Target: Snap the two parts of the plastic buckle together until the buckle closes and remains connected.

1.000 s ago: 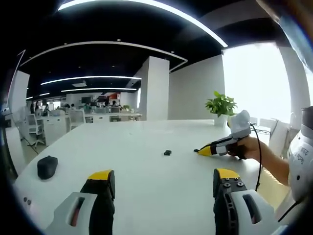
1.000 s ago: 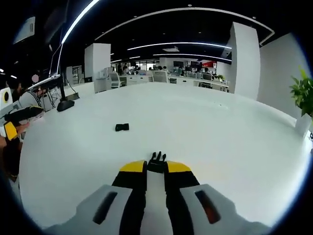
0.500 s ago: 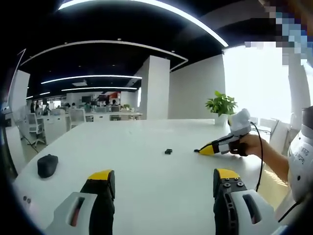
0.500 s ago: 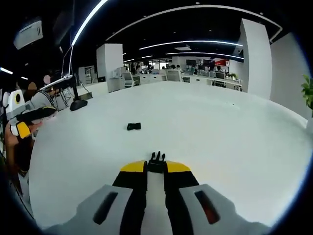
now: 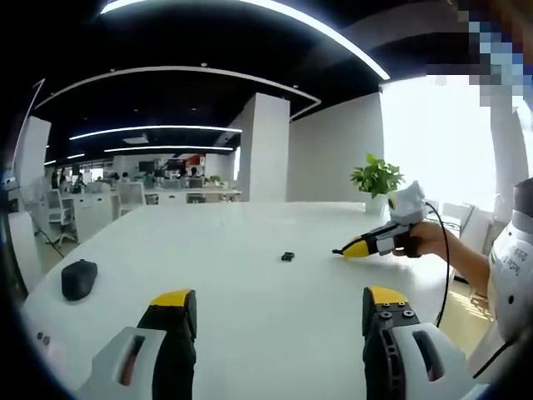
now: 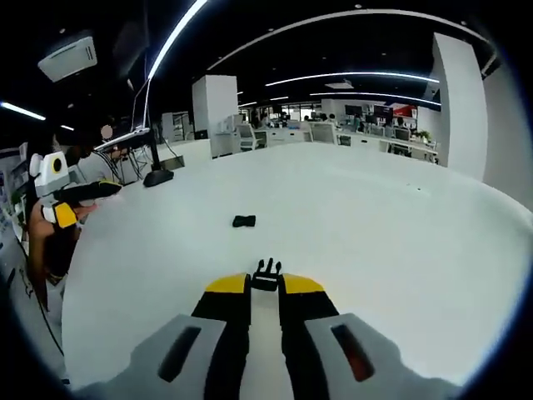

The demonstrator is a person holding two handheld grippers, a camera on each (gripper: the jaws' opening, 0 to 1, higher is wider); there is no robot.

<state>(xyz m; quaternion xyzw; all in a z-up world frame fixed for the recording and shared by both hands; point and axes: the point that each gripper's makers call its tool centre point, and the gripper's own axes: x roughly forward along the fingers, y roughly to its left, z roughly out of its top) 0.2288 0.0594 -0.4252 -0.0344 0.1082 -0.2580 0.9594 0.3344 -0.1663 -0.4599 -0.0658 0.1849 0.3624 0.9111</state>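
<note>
A small black socket half of the buckle (image 5: 287, 257) (image 6: 244, 221) lies on the white table (image 5: 250, 333). In the right gripper view my right gripper (image 6: 265, 285) is shut on the pronged buckle half (image 6: 266, 269), whose prongs stick out past the yellow tips toward the socket half a short way ahead. The left gripper view has that right gripper (image 5: 360, 247) in a hand, hovering just right of the socket half. My left gripper (image 5: 279, 298) stands open and empty over the near table. It also appears in the right gripper view as the left gripper (image 6: 60, 213), far left.
A black computer mouse (image 5: 79, 279) lies at the table's left edge. At the far right corner stands a potted plant (image 5: 376, 177). A dark lamp base (image 6: 156, 177) sits at the far left in the right gripper view. Desks and chairs fill the office behind.
My right gripper has risen slightly and turned, so the socket half now sits closer to its centre line. The left gripper has stayed put.
</note>
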